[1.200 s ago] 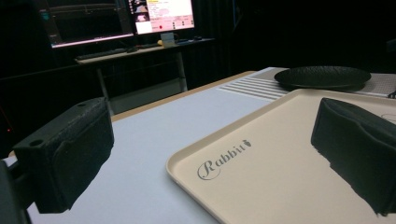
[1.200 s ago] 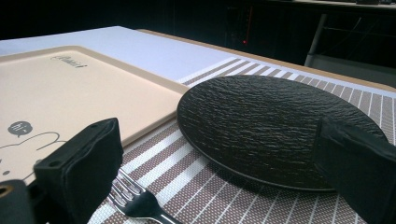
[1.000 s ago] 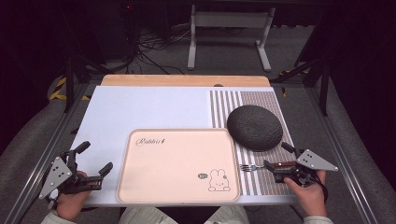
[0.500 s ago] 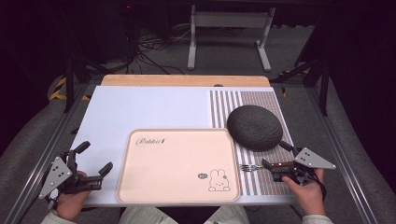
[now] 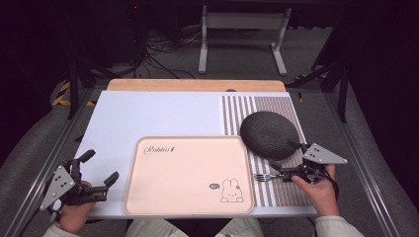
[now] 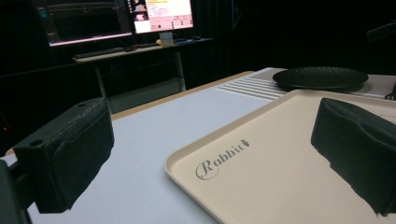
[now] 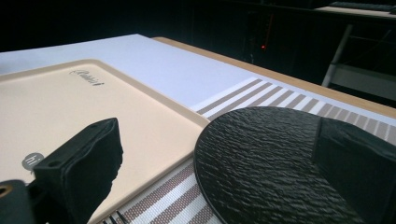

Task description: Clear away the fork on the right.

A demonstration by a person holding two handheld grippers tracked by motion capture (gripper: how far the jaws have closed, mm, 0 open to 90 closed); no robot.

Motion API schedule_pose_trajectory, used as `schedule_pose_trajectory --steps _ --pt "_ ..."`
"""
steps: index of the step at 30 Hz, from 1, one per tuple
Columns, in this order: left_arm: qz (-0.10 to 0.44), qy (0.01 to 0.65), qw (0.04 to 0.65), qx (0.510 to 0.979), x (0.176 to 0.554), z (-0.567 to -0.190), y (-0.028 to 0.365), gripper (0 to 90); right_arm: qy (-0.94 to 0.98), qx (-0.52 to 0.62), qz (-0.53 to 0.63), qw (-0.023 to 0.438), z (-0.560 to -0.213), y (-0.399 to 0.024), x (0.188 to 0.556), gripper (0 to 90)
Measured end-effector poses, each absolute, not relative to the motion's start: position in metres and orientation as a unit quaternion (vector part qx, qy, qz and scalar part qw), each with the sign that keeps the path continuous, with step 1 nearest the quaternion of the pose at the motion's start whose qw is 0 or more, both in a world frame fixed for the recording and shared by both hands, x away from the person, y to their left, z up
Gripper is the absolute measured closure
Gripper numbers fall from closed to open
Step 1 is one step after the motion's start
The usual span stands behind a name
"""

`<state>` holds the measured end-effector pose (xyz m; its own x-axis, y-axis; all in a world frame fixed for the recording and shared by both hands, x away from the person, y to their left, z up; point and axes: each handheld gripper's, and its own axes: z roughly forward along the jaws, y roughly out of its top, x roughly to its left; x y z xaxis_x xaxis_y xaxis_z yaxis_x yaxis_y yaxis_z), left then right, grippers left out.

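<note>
right gripper [image 5: 289, 174] spread by fork [image 5: 263, 176] | plate [image 5: 269, 134] just behind | left gripper [image 5: 101, 170] spread beside tray [image 5: 188, 175]

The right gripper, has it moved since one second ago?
Yes, a little: the right gripper has drawn back toward the person, away from the dark plate, and is open by the fork.

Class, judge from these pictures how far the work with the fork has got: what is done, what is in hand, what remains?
Done: little that shows. The tray is bare, and the black plate sits on the striped placemat.
In hand: the right gripper is at the fork, jaws open, not yet closed on it.
Left: probably gripping, lifting and placing the fork. The left gripper waits open beside the tray.
</note>
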<state>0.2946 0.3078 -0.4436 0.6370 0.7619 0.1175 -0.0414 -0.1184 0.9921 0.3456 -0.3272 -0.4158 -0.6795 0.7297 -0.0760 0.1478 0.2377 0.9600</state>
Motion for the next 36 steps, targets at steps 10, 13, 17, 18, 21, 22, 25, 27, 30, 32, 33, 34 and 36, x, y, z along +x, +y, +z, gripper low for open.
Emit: schedule_pose_trajectory --steps 10,13,17,18,21,22,25,27,30,32,33,34,36 --pt "0.331 0.269 0.607 0.671 0.295 -0.444 0.307 0.1 0.754 0.289 0.533 0.254 -0.407 -0.320 0.359 2.1" --pt "0.331 0.269 0.606 0.671 0.295 -0.444 0.308 0.1 0.776 0.277 0.514 0.241 -0.402 -0.317 0.362 3.8" --pt "0.331 0.269 0.607 0.671 0.295 -0.443 0.308 0.1 0.813 0.260 0.467 0.229 -0.391 -0.315 0.364 11.1" --pt "0.331 0.269 0.606 0.671 0.294 -0.443 0.308 0.1 0.834 0.253 0.438 0.221 -0.386 -0.314 0.366 13.3" --pt "0.331 0.269 0.607 0.671 0.294 -0.443 0.308 0.1 0.851 0.244 0.411 0.216 -0.381 -0.313 0.367 14.8" --pt "0.331 0.269 0.606 0.671 0.294 -0.443 0.308 0.1 0.858 0.242 0.401 0.213 -0.379 -0.313 0.368 14.8" --pt "0.331 0.268 0.606 0.672 0.295 -0.444 0.307 0.1 0.877 0.235 0.367 0.201 -0.373 -0.314 0.371 14.9" --pt "0.331 0.268 0.606 0.672 0.295 -0.443 0.307 0.1 0.893 0.225 0.338 0.196 -0.369 -0.314 0.373 15.1" --pt "0.331 0.269 0.606 0.672 0.295 -0.443 0.307 0.1 0.912 0.210 0.299 0.187 -0.365 -0.314 0.375 15.0" --pt "0.331 0.269 0.606 0.672 0.295 -0.443 0.307 0.1 0.917 0.208 0.286 0.184 -0.364 -0.314 0.376 15.0" --pt "0.331 0.269 0.606 0.672 0.295 -0.443 0.307 0.1 0.929 0.197 0.260 0.176 -0.363 -0.314 0.377 15.1" --pt "0.331 0.268 0.606 0.672 0.295 -0.443 0.307 0.1 0.929 0.197 0.260 0.176 -0.363 -0.314 0.377 15.1" --pt "0.329 0.269 0.606 0.672 0.295 -0.444 0.307 0.1 0.938 0.190 0.239 0.165 -0.363 -0.314 0.378 15.2"
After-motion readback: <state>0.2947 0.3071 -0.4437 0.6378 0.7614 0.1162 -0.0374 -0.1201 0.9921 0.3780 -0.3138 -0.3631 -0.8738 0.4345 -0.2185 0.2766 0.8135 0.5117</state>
